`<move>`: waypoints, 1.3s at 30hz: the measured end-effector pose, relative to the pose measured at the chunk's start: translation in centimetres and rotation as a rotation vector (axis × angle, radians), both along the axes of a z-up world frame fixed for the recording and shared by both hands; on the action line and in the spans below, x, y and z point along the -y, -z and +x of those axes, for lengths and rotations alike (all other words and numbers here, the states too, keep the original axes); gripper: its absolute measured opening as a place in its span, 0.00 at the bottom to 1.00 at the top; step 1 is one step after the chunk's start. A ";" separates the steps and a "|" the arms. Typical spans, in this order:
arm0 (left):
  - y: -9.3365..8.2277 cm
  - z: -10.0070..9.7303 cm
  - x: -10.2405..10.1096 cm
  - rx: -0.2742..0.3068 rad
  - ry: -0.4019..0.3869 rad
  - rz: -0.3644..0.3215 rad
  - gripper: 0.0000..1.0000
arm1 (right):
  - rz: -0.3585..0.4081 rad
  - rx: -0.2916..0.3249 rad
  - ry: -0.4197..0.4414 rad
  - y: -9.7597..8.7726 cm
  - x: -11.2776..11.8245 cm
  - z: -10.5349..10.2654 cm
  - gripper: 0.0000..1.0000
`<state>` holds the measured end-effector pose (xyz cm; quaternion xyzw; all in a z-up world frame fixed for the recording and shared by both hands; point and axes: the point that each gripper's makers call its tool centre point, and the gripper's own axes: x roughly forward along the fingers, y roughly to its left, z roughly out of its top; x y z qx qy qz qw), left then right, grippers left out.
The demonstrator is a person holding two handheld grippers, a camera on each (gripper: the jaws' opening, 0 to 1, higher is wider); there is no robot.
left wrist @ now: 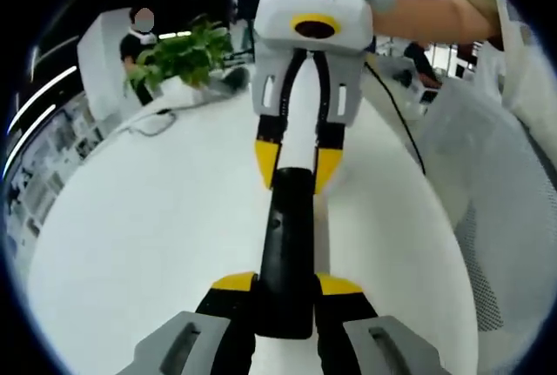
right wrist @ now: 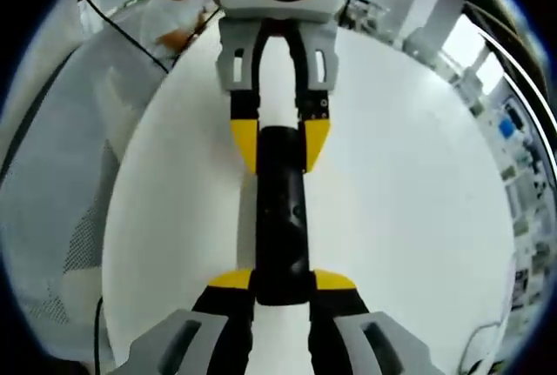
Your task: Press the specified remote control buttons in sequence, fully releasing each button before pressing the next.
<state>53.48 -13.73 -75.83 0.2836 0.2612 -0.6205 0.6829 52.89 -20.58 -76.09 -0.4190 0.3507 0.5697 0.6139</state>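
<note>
Gripping opposite ends of the black remote (left wrist: 285, 253), the left gripper (left wrist: 285, 286) and right gripper (right wrist: 282, 281) had their jaws closed on it. It lay above the white worktop (left wrist: 157, 218); a plant (left wrist: 178, 55) stood behind.

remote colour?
Black remote, gripped at both ends by the left tool and right tool; clearest in right gripper view.

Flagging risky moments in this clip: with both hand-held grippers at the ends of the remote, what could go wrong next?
1. Both hand-held grippers, left and right, look shut on the black remote, leaving no tip free to press.
2. Opening one could tilt or drop it onto the white table.
</note>
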 end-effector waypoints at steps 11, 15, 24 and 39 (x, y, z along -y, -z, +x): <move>0.5 3.6 -0.1 0.010 0.011 0.010 0.24 | 0.011 0.010 0.013 0.4 0.3 3.0 0.21; 0.5 4.5 0.1 0.017 0.012 0.014 0.24 | 0.015 0.017 0.015 0.4 0.3 3.9 0.21; 0.6 7.0 0.1 0.030 0.007 0.020 0.24 | 0.018 0.033 0.015 0.5 0.4 6.3 0.21; 1.2 9.6 0.2 0.045 -0.002 0.048 0.24 | 0.029 0.055 0.014 1.3 0.3 9.2 0.21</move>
